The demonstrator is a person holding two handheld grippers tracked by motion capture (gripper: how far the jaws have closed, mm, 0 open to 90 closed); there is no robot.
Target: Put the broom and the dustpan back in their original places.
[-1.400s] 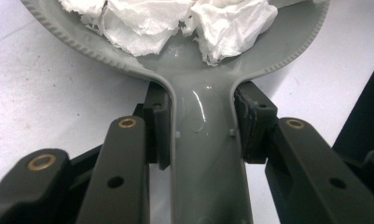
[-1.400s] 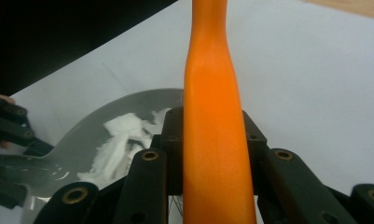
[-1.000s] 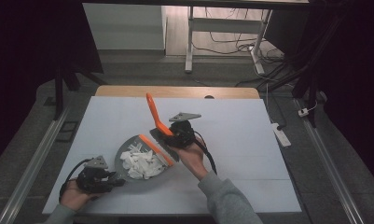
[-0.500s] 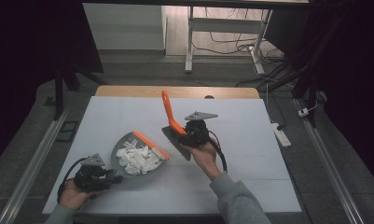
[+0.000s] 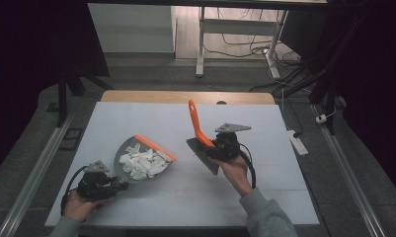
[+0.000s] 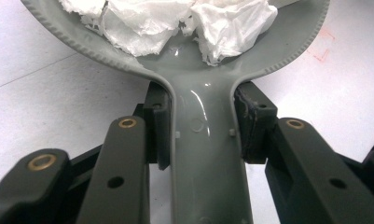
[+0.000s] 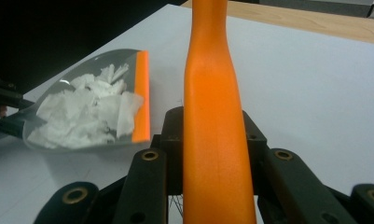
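While the left tool [image 5: 117,185] is gripping the grey dustpan [image 5: 143,160] of paper bits [image 5: 141,163], the right tool [image 5: 216,148] is gripping the orange brush [image 5: 199,126]; no writing is showing.

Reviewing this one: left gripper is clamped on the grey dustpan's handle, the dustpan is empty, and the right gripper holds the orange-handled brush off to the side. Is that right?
Not quite: the dustpan is not empty. It holds a heap of torn white paper scraps, as the high view and the left gripper view show. The rest stands: the left gripper is clamped on its handle, and the right gripper holds the brush off to the side.
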